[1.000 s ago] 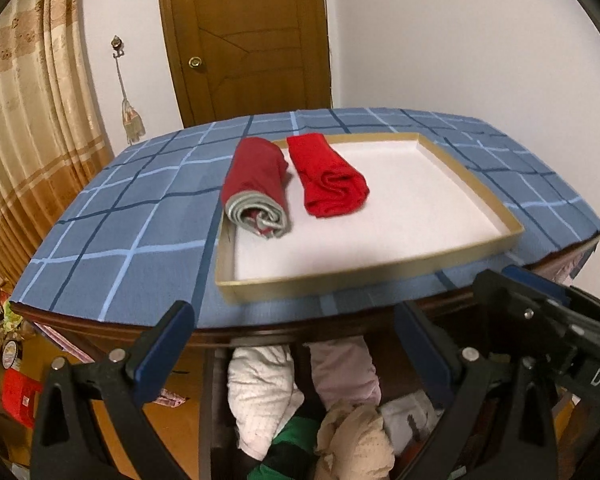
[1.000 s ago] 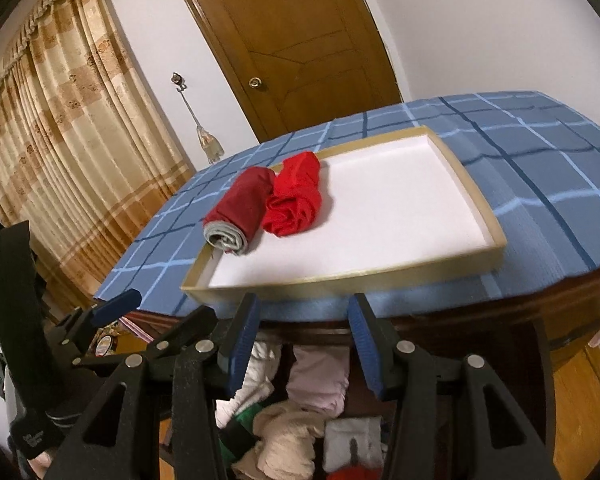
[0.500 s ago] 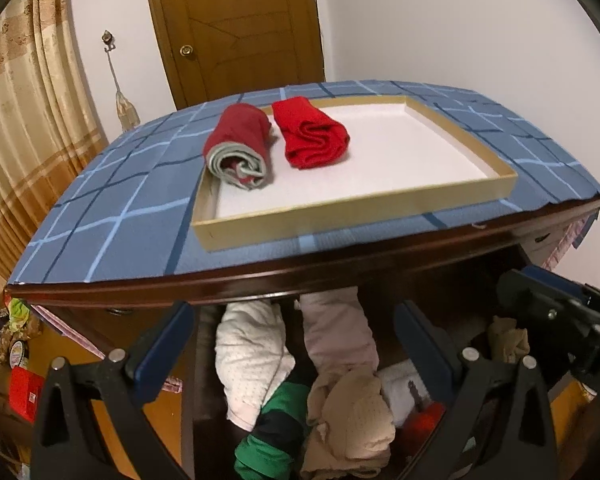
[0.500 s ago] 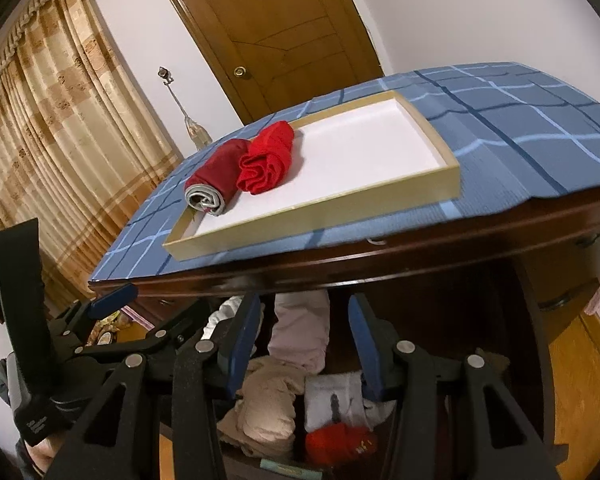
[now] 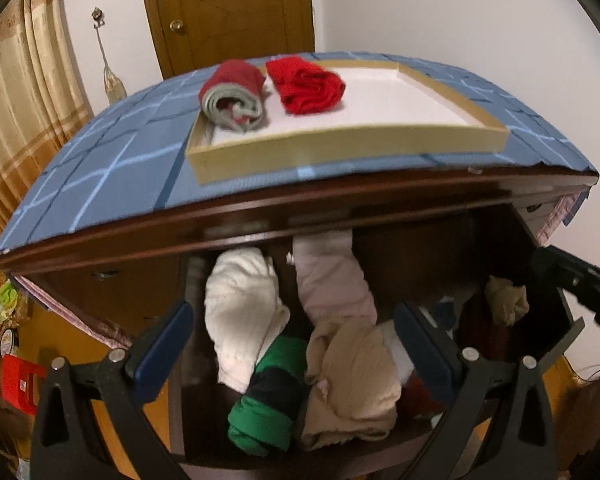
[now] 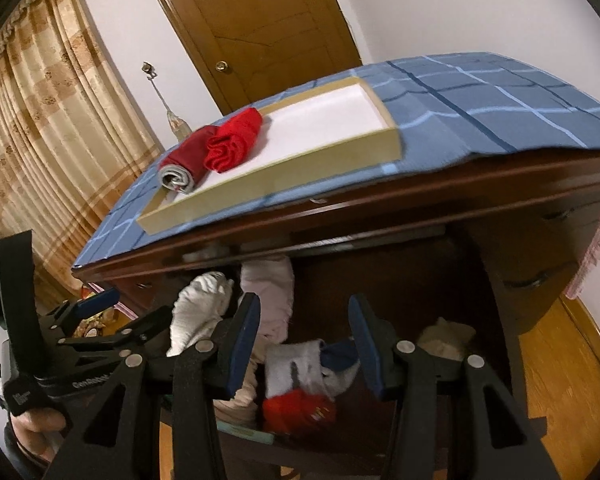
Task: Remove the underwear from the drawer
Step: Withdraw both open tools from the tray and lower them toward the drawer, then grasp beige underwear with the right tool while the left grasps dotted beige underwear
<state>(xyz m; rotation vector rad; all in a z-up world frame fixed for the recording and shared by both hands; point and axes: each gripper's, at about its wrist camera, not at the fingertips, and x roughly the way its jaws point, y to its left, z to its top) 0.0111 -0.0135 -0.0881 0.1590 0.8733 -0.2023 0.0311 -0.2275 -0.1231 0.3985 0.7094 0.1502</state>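
Note:
The open drawer [image 5: 548, 320] below the tabletop holds several rolled garments: a white roll [image 5: 240, 308], a pink one [image 5: 332, 284], a green-and-black striped one [image 5: 268, 400] and a beige one [image 5: 352, 384]. In the right wrist view I see a grey-white piece [image 6: 296, 368] and a red roll [image 6: 300, 410] in the drawer. My left gripper [image 5: 292, 344] is open and empty above the striped and beige rolls. My right gripper [image 6: 304, 344] is open and empty above the grey-white piece. A dark red roll [image 5: 232, 96] and a bright red roll [image 5: 308, 86] lie in the tray [image 5: 340, 148].
The tabletop carries a blue checked cloth [image 5: 100, 168]; its dark wooden edge [image 5: 260, 208] overhangs the drawer. A wooden door [image 5: 228, 8] and beige curtains [image 5: 20, 92] stand behind. The left gripper's body shows in the right wrist view [image 6: 80, 320].
Both grippers have dropped from tabletop height down to the open drawer and moved closer to the garments. Both stay open and empty.

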